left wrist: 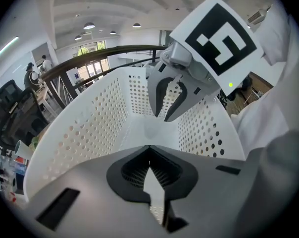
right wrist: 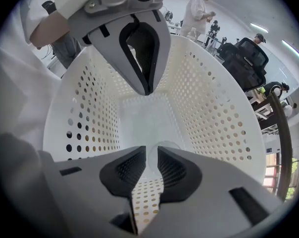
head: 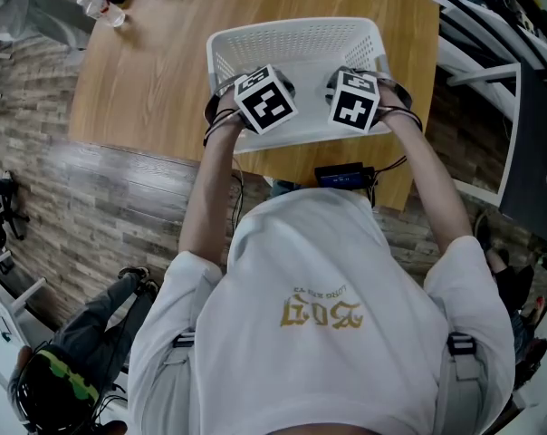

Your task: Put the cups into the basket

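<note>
**Q:** Head view: where do the tools stand?
**A:** Both are at the near rim of a white perforated basket (head: 292, 27) on a wooden table (head: 156, 89). The left hand-held gripper (head: 258, 89) and the right hand-held gripper (head: 350, 87) lie side by side. Their marker cubes (head: 355, 102) face up and cover the jaws. What seem to be small clear cups (head: 104, 9) lie at the table's far left corner, well apart from both tools.

**Q:** Left gripper view: what state are the jaws in?
**A:** The jaws of the left hand-held gripper (left wrist: 149, 148) meet at the tips, and nothing shows between them. They point into the basket (left wrist: 90, 128). Opposite, the right hand-held gripper (left wrist: 163, 117) reaches down inside the basket.

**Q:** Right gripper view: where is the task's object?
**A:** The jaws of the right hand-held gripper (right wrist: 153, 155) are drawn almost together on a thin translucent wall. This is a clear cup (right wrist: 162, 146), and its curved rim shows just past the pads. The cup is held inside the basket (right wrist: 214, 108), above its floor. The left hand-held gripper (right wrist: 147, 89) shows at the top of the picture with its jaws closed, apart from the clear cup.
</note>
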Demonstrator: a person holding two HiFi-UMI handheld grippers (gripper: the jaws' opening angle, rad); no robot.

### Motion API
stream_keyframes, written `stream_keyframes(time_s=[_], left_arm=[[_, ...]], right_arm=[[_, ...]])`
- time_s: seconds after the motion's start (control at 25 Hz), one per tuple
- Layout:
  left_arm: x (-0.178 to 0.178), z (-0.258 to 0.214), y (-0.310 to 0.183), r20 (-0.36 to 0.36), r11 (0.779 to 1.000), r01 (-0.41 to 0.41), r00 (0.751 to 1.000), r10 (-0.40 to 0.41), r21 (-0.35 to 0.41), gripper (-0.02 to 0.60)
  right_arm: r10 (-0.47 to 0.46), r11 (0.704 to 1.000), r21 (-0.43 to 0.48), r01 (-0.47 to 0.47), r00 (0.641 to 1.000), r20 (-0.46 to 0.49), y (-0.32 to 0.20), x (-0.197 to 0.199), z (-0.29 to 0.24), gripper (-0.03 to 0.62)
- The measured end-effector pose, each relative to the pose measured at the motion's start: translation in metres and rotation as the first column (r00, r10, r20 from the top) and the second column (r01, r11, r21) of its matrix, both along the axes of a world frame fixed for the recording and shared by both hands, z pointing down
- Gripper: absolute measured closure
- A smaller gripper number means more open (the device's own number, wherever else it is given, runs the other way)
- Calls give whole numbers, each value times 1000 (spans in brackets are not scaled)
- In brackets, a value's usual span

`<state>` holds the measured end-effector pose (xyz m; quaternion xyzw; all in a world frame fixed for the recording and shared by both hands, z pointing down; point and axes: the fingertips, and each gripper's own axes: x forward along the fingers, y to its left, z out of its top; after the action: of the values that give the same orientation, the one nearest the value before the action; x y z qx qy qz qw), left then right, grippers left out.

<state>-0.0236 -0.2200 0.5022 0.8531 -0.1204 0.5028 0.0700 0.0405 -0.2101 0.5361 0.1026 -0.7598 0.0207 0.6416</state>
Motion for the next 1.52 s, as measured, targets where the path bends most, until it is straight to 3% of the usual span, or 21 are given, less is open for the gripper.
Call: stream_keyframes(time_s=[0.36, 0.48, 0.8, 1.04, 1.12, 1.4, 1.52], left_arm=[[-2, -13, -4, -67, 998, 51, 997, -48, 35, 574], [-1, -16, -3, -91, 998, 58, 994, -54, 39, 574], [-1, -13, 5, -91, 998, 54, 995, -50, 35, 574], [-4, -18, -2, -125, 992, 109, 987, -100, 69, 574], [-5, -20, -2, -138, 989, 125, 984, -114, 73, 574], [-8, -35, -7, -235, 971, 233, 948, -215, 56, 574], [-11, -44, -14, -286, 953, 298, 919, -271, 58, 574]], right_arm=[[59, 998, 16, -61, 993, 104, -1, 0, -11, 520], [72, 997, 23, -76, 987, 147, -1, -1, -19, 553], [86, 995, 36, -96, 974, 210, -1, -5, -27, 585], [181, 980, 29, -195, 948, 262, -1, -6, -29, 585], [195, 973, 64, -220, 941, 277, -6, -6, -32, 585], [264, 938, 100, -332, 871, 415, -18, -14, -57, 585], [259, 936, 114, -334, 868, 423, -16, -14, -61, 585]])
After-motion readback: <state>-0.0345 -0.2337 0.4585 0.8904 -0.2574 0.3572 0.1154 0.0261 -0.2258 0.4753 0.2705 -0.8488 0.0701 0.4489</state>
